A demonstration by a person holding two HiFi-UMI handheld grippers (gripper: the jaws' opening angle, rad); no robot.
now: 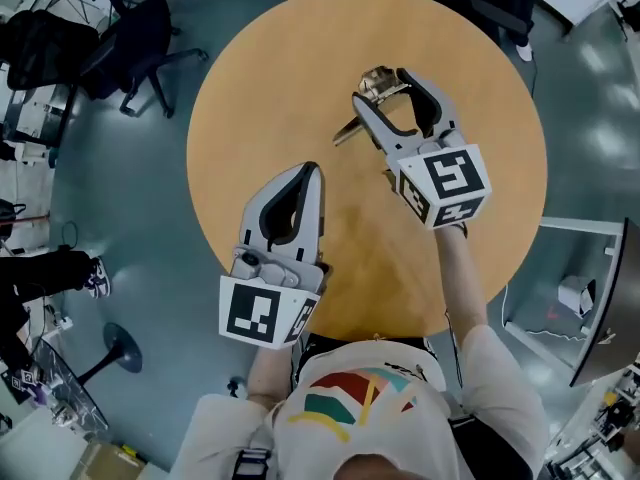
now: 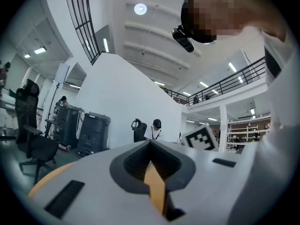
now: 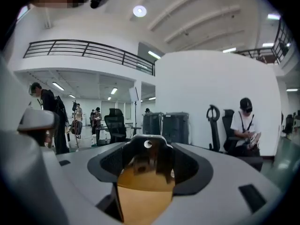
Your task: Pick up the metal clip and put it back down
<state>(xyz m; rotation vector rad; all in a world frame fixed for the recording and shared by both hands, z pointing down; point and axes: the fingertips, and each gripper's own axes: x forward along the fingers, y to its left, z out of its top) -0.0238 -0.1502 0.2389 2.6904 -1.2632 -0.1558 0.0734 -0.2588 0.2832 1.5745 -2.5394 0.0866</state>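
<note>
right gripper (image 1: 383, 85): jaws clamped on metal clip (image 1: 372, 82), one clip arm sticking out left | clip (image 3: 149, 156) between round tabletop's (image 1: 260, 88) centre and far edge; lifted or touching wood: can't tell | left gripper (image 1: 312, 171): jaws pressed together, nothing between, over near-left part of tabletop, well apart from clip

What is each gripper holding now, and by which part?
The right gripper holds the metal clip by its wide body, with one handle sticking out sideways. The left gripper is shut and empty.
</note>
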